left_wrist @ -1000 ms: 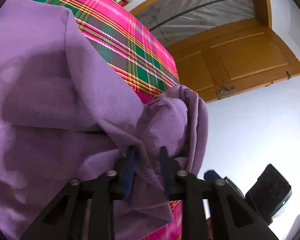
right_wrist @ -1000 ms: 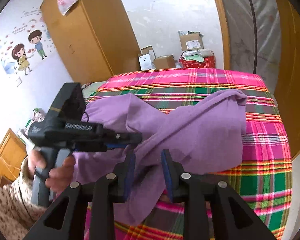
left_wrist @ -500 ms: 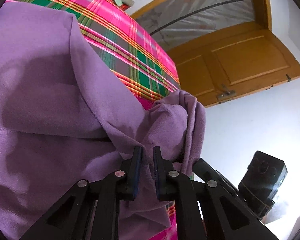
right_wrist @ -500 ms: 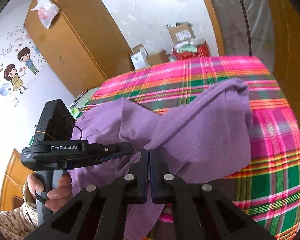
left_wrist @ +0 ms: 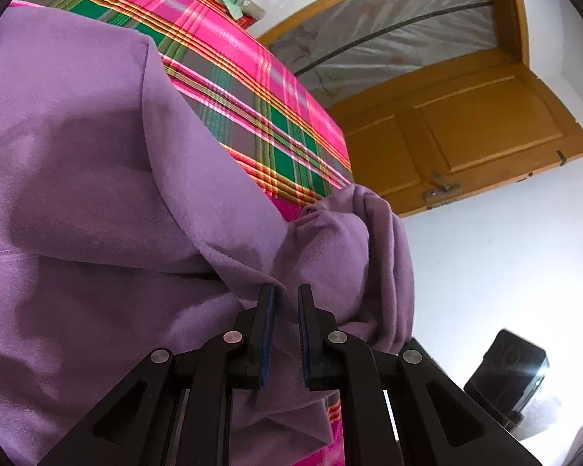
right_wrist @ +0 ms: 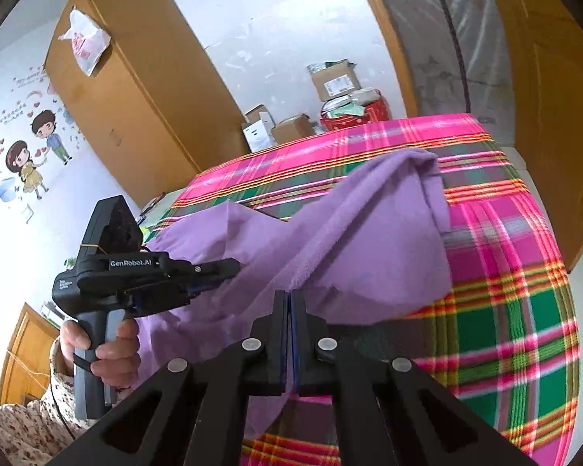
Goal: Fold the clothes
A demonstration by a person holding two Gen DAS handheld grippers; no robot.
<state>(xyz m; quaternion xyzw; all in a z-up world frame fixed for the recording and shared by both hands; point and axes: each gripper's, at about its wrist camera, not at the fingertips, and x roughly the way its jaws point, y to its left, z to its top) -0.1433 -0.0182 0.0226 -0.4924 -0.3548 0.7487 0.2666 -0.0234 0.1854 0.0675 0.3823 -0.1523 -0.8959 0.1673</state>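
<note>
Purple fleece garment point(right_wrist: 373, 240) on the pink plaid bedcover point(right_wrist: 517, 310), mid-frame, is now pinched by both closed tongs, right gripper point(right_wrist: 290, 306) and left gripper point(left_wrist: 283, 303), open a second ago, so lifting can begin.

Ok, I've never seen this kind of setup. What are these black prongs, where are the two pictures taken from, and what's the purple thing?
There is no robot here: a person holds a handheld gripper in each hand, each with its own camera looking along its fingers. One picture is from the left gripper, the other from the right gripper, where you also see the left one in the person's hand. A purple fleece garment lies on a plaid-covered bed. Both grippers pinch its fabric, ready for folding.
</note>
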